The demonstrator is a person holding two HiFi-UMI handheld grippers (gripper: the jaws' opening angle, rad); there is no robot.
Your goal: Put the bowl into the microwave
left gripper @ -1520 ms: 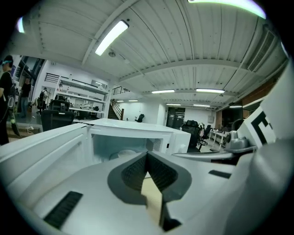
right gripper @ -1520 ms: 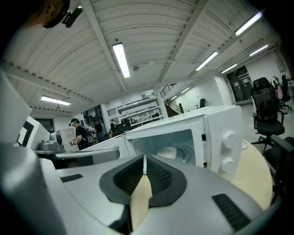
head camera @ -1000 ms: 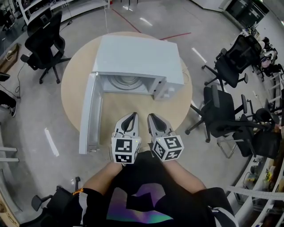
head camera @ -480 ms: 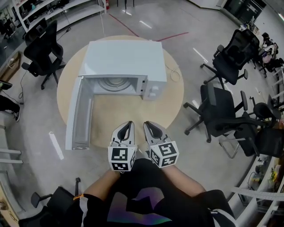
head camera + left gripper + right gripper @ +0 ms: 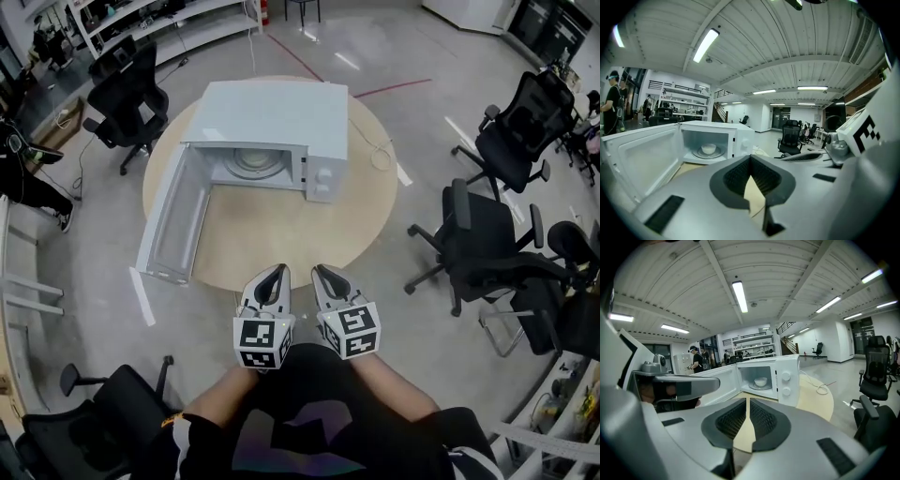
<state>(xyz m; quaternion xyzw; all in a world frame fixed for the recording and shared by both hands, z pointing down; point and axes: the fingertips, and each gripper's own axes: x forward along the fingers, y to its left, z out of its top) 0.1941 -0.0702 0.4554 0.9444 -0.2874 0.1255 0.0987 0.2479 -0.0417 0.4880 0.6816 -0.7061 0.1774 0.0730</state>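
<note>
A white microwave stands on the round wooden table with its door swung wide open to the left. A small white bowl sits on the glass turntable inside, also visible in the right gripper view as the bowl. My left gripper and right gripper hang side by side close to my body, just off the table's near edge and well short of the microwave. Both are shut with nothing between the jaws. The left gripper and right gripper point toward the oven cavity.
Black office chairs stand around the table: one at the far left, one near the right, another further right. A white cable lies on the table right of the microwave. A person stands at the far left.
The grippers have drawn back from over the table's near edge to just off it, and the microwave now sits further away. Both grippers stayed shut.
</note>
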